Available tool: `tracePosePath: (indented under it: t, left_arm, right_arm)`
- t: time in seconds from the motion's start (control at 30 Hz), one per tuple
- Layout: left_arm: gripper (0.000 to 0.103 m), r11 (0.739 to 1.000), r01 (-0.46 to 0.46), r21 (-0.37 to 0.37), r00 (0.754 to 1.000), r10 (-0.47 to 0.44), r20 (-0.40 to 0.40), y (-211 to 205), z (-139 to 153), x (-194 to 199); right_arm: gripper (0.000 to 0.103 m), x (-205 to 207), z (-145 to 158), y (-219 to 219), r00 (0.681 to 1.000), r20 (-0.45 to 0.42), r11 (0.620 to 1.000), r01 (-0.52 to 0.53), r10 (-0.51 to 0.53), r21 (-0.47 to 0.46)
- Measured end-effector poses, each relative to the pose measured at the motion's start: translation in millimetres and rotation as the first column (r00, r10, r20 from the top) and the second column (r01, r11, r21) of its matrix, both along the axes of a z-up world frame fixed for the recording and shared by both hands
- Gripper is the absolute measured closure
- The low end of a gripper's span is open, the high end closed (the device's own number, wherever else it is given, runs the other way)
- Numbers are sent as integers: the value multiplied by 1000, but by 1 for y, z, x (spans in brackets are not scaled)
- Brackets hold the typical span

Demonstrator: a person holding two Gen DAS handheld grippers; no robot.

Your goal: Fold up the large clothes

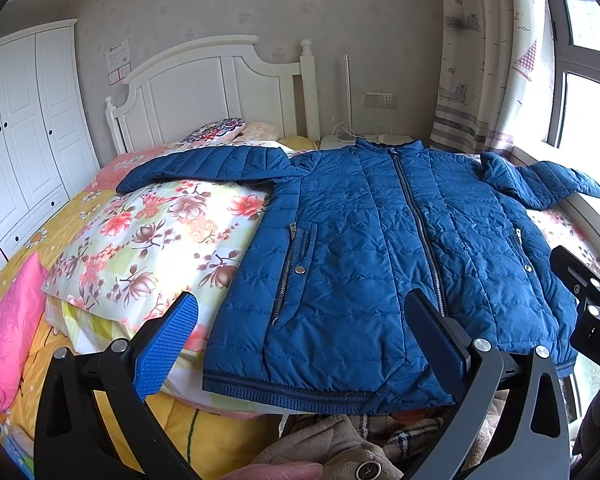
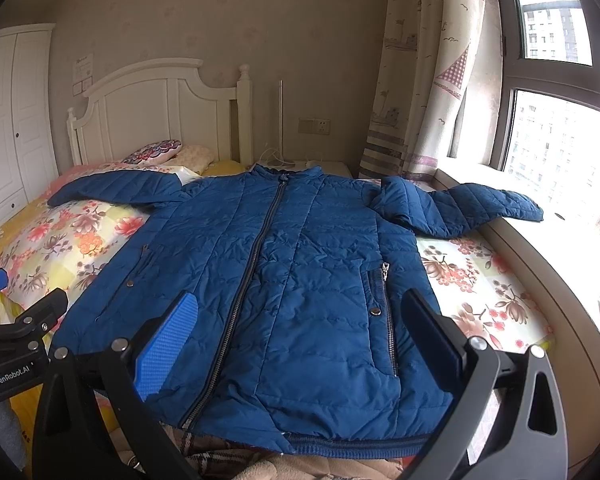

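Note:
A blue quilted jacket [image 1: 364, 248] lies flat and zipped on the bed, front side up, collar toward the headboard, both sleeves spread sideways. It also shows in the right wrist view [image 2: 300, 280]. My left gripper [image 1: 304, 320] is open and empty, hovering over the jacket's hem on its left half. My right gripper [image 2: 300, 320] is open and empty above the hem on the jacket's right half. The jacket's right sleeve [image 2: 480, 204] reaches onto the window sill. The left sleeve [image 1: 204, 168] lies over the floral quilt.
A folded floral quilt [image 1: 152, 240] and a pink item [image 1: 8, 328] lie left of the jacket. The white headboard [image 1: 220, 88] and pillows stand behind. A wardrobe [image 1: 24, 128] is at left. The window [image 2: 560, 140] and curtain are right. A beige plaid garment [image 1: 364, 440] lies below the hem.

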State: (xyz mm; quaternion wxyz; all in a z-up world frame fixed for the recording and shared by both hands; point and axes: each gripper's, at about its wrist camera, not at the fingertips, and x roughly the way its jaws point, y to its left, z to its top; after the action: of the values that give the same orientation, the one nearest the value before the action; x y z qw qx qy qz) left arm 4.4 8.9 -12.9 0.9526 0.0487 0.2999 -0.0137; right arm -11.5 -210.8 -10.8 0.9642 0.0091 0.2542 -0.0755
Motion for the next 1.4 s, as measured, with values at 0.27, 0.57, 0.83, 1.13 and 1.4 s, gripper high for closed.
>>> tracePosePath:
  t: [0.27,0.57,0.83,1.13,1.4]
  left_arm:
    - [4,1000,1,0,1000,-1,-2,-1,0,0]
    - [4,1000,-12,5,999,13,-41,-3,-10,9]
    - [4,998,-46,-34,976,38,-214,2,-46,143]
    - [4,997,-2,-78,968,-17,-250,-27,-65,308]
    - [4,989,112,-96,937,-137,-321,-49,-106,355]
  right_arm:
    - [2,0,0,0,1000,-1,1000,0,0,1]
    - [2,9,-7,-6,1000,-13,1000,9,-9,18]
    - [2,103,-35,-102,988,-119,965,124,-98,230]
    - [4,218,-65,-281,862,-239,815,502,-447,289]
    - [14,276,-102,-403,783,-285,718,621,-552,315]
